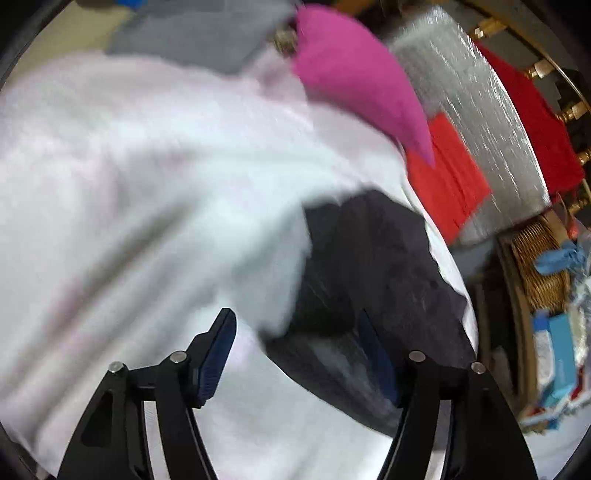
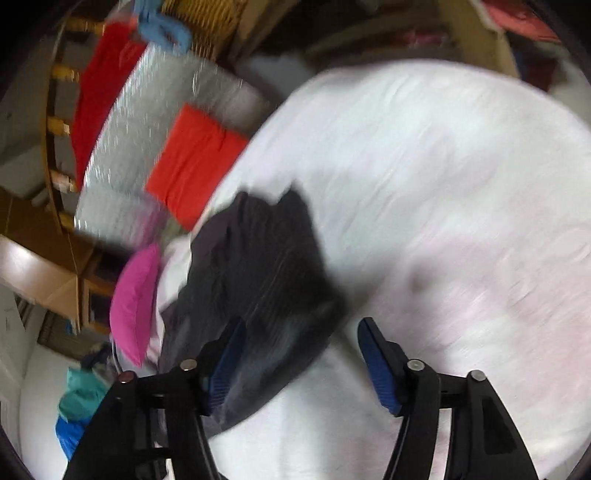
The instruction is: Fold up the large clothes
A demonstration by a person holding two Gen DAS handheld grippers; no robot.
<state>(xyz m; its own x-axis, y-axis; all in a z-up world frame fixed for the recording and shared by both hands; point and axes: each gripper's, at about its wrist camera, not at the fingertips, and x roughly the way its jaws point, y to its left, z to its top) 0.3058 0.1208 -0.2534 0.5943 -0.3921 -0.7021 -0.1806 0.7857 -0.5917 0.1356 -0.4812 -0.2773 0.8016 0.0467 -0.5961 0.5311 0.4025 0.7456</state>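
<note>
Left wrist view, L to R: white sheet (image 1: 129,184) fills most of frame, blurred; grey cloth (image 1: 199,33) at top; pink pillow (image 1: 354,77) upper centre; dark garment (image 1: 373,266) centre-right, lying bunched on sheet; folded red cloth (image 1: 447,177) just past it on silver mat (image 1: 476,110); clutter far right, too blurred to name.
Left gripper (image 1: 295,354): jaws apart, nothing pinched; its right finger overlaps the dark garment's near edge, contact unclear.
Right wrist view, L to R: silver mat (image 2: 155,103) w/ folded red cloth (image 2: 192,162); pink pillow (image 2: 135,302); dark garment (image 2: 266,266) centre; white sheet (image 2: 443,184) to right.
Right gripper (image 2: 301,358): jaws apart, gripping nothing; garment's lower edge lies by its left finger.
</note>
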